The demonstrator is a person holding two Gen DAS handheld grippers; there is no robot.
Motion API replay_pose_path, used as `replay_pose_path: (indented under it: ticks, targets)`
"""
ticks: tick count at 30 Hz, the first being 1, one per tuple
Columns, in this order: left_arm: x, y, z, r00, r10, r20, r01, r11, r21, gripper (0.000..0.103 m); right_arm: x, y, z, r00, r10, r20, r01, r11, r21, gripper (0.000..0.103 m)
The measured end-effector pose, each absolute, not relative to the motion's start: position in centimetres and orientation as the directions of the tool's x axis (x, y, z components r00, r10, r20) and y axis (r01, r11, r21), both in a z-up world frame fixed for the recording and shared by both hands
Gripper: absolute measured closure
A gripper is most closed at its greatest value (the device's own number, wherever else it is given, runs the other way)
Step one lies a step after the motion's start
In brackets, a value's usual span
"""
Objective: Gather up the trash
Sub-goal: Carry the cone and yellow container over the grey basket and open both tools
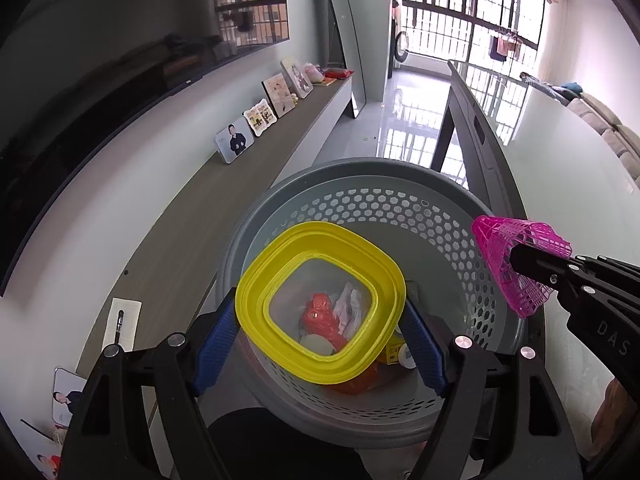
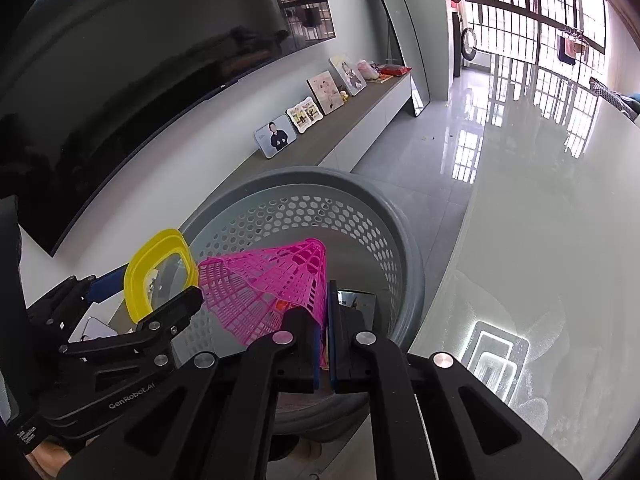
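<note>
The left gripper (image 1: 320,320) is holding a yellow-rimmed clear lid (image 1: 320,304) between its blue pads (image 1: 216,336), jaws spread wide and pressing on the lid's two opposite edges. Directly beyond and below it the grey perforated basket (image 1: 400,208) is sitting, with red and white trash (image 1: 324,316) showing through the lid. To its right, the right gripper (image 2: 325,336) is pinching the edge of a pink mesh cone (image 2: 272,280) with its jaws fully closed, over the basket's near rim.
</note>
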State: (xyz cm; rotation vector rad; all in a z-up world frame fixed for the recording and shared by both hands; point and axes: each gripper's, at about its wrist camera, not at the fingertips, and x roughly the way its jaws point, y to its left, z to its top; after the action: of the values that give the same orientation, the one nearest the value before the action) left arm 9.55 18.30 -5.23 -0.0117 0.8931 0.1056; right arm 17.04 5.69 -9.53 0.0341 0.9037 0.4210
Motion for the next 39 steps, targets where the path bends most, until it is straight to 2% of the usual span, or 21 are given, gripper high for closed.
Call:
replay_pose_path:
  ticks: [4, 5, 6, 8, 14, 23, 32, 39]
  targets:
    - [9.6, 18.5, -5.3, 0.618, 0.092, -0.781, -0.105, 0.994, 0.034, 0.026, 17.0, 5.4, -9.8, 0.54, 0.367, -0.758, -0.337, 0.919, 0.205, 0.099]
    - [9.5, 18.3, -5.4, 0.616, 0.093, -0.782, -0.106, 0.994, 0.034, 0.025, 17.0, 5.4, -9.8, 0.54, 0.365, -0.758, -0.338, 0.919, 0.202, 0.093]
    - [9.4, 18.3, -5.3, 0.614, 0.093, -0.784, -0.108, 0.994, 0.033, 0.023, 16.5, 5.1, -9.7, 0.542, 0.363, -0.758, -0.338, 0.92, 0.199, 0.079]
    - [9.4, 18.4, -5.3, 0.616, 0.097, -0.782, -0.116, 0.993, 0.032, 0.018, 16.7, 5.1, -9.7, 0.551, 0.36, -0.753, -0.338, 0.921, 0.193, 0.063]
    - [9.1, 18.4, -4.8, 0.62, 0.107, -0.777, -0.131, 0.991, 0.032, 0.011, 16.2, 4.4, -9.3, 0.563, 0.358, -0.745, -0.328, 0.924, 0.196, 0.062]
    - [8.4, 18.0, -4.2, 0.624, 0.131, -0.77, -0.147, 0.988, 0.048, 0.007, 15.1, 3.8, -9.1, 0.568, 0.358, -0.741, -0.316, 0.926, 0.206, 0.059]
    - [7.8, 18.0, -3.9, 0.619, 0.15, -0.771, -0.179, 0.983, 0.048, 0.006, 14.2, 3.3, -8.9, 0.588, 0.334, -0.737, -0.3, 0.936, 0.185, 0.052]
    - [7.5, 17.6, -3.6, 0.62, 0.166, -0.767, -0.182, 0.981, 0.065, 0.006, 14.1, 2.7, -8.9, 0.588, 0.333, -0.737, -0.292, 0.937, 0.191, 0.052]
